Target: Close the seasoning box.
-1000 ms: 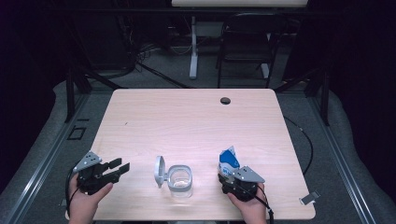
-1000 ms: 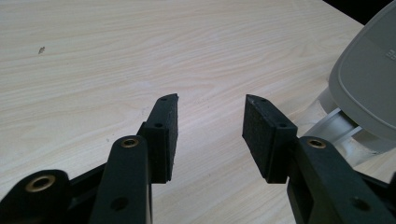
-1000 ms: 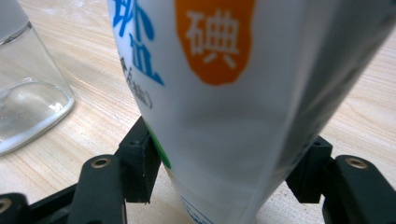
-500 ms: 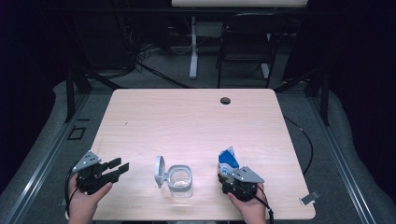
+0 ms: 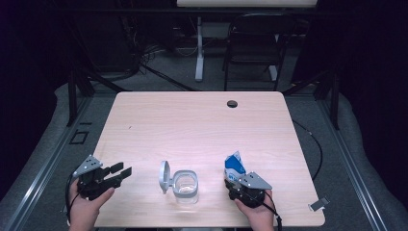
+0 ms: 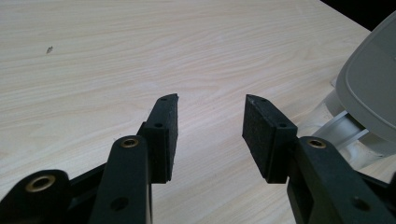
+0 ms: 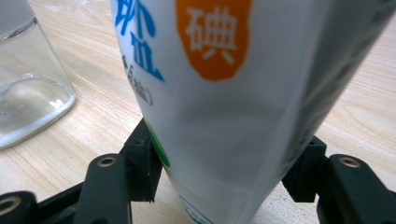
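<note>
Tabletop [image 5: 202,120] mostly bare; jar [image 5: 185,186] near front edge. Right gripper [image 7: 219,179] jaws, just closing, flank upright pouch [image 7: 224,93]. Left gripper [image 6: 210,135] agape, w/ nothing between.

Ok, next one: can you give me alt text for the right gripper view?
A white bag with blue Chinese lettering and an orange label stands between the right gripper's two black jaws, both touching its sides near the bottom, on a light wooden table. At the left edge stands part of a clear glass jar.
</note>
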Available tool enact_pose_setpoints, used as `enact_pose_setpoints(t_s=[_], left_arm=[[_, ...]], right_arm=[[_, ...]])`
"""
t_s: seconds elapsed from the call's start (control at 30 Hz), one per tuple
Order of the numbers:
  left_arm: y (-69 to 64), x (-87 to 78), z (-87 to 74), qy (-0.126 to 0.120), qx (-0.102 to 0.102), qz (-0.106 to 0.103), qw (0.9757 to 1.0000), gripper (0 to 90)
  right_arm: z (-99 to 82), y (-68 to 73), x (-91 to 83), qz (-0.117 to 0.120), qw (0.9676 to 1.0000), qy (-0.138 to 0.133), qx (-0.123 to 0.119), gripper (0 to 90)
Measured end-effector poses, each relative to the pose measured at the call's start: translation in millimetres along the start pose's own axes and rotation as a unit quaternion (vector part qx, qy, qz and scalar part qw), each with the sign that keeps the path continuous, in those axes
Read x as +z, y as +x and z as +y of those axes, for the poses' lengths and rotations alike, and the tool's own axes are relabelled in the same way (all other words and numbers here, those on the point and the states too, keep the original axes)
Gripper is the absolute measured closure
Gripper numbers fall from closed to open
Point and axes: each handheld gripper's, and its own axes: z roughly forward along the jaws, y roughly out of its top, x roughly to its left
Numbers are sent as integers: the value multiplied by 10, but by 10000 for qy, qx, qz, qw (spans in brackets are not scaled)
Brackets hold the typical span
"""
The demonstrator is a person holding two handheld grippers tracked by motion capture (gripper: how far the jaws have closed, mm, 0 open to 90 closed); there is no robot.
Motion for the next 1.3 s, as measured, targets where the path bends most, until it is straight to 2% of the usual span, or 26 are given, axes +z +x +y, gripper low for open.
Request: enact_pose_setpoints(t_s=[0.87, 1.0, 1.3], left_arm=[[33, -41, 22, -6, 2, 15, 10000, 563], [32, -56, 29, -50, -18, -3, 10000, 563], [57, -91, 37, -127, -43, -1, 9999, 562]], right_arm=[[9, 26, -10, 20, 9999, -20, -127, 413], [46, 58, -15, 85, 9997, 91, -197, 414], [167, 106, -66, 74, 9994, 29, -333, 413]])
